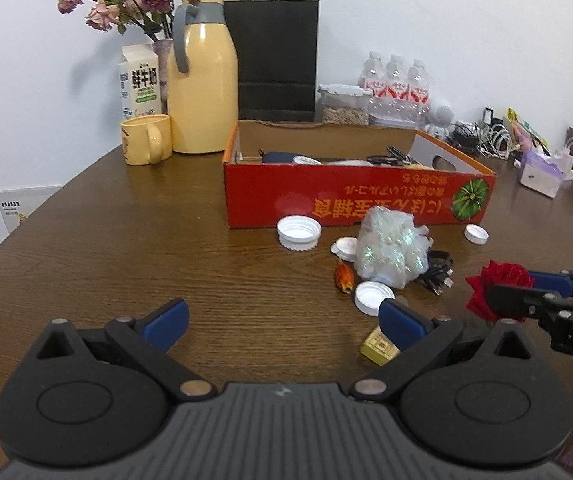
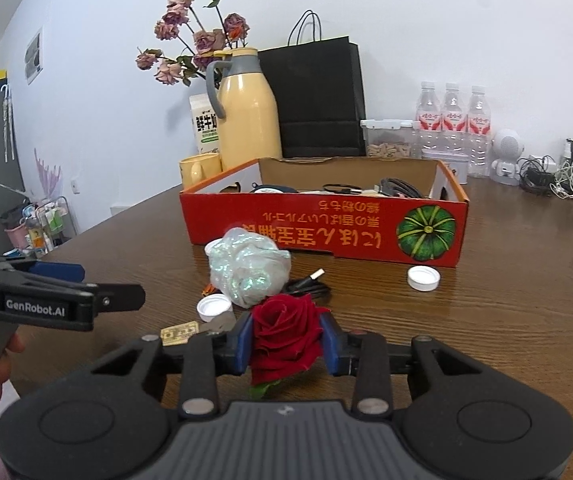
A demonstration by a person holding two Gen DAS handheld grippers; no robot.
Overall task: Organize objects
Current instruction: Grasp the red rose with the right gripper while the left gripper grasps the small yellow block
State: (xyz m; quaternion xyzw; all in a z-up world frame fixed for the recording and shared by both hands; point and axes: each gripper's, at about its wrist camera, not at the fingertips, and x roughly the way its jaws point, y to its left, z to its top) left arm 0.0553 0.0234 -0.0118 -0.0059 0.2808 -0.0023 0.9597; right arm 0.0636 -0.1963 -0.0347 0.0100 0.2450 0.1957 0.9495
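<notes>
Right hand-held gripper (image 2: pixel 286 344), nearest my lens, is clamped on the rose (image 2: pixel 284 336): both blue pads press the bloom's sides, and a green leaf hangs below them. I read the rose as raised just clear of the desk (image 2: pixel 506 320), though contact underneath is hidden.

Landmark: the red box (image 2: pixel 326 224), open-topped, already holding cables and small items. Everything below is placed relative to it.

- Rose: on the near side of the box, well short of its front wall, roughly opposite the wall's middle. Its long axis, bloom to stem, runs roughly upright between the pads.
- Foil bag (image 2: pixel 248 276), black cable (image 2: pixel 306 286) and several white caps (image 2: pixel 423 278): between the rose and the box's front wall.
- Gold card (image 2: pixel 180 332): near side of the box, left of the rose.
- Left hand-held gripper (image 1: pixel 282 326): jaws wide apart, nothing between them, hovering on the near side of the box, left of the rose.

Judgement: the box lies straight ahead of and beyond the right hand-held gripper, so the coming move turns on carrying the rose forward over the bag and above the front wall before release. The right hand holds it; the left is free for the caps or card.
</notes>
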